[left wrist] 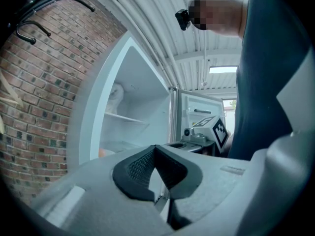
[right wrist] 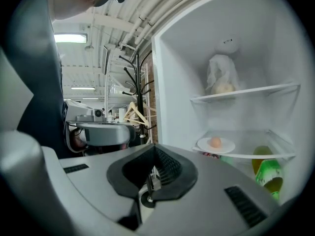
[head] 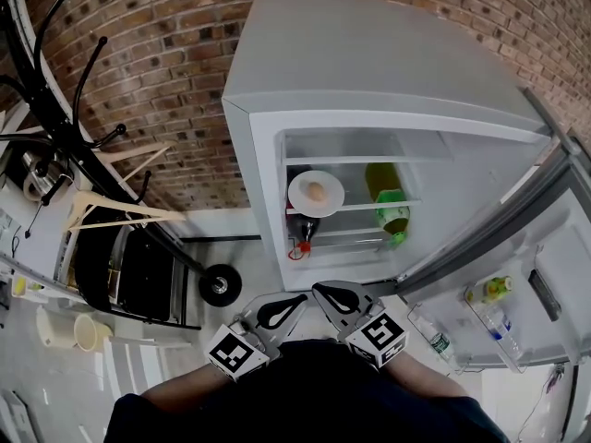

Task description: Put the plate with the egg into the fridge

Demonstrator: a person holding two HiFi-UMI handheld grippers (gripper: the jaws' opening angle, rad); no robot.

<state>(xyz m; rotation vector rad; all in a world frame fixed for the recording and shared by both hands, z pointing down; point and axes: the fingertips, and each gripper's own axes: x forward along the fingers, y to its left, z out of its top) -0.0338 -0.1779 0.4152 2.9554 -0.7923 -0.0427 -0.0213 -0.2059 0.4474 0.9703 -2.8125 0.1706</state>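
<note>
Brick wall [head: 185, 81] behind; white fridge [head: 369, 63] stands against it, door [head: 517, 275] swung open to the right. Black coat rack [head: 55, 109] left of fridge. Left gripper [head: 294, 303] and right gripper [head: 325, 293] held close to the person's body, well apart from the fridge; both jaw pairs closed together, nothing between them. Plate [head: 300, 197] sits on the middle shelf [head: 360, 209], left of a green bottle [head: 392, 206]. Egg [head: 315, 191] lies on the plate.
</note>
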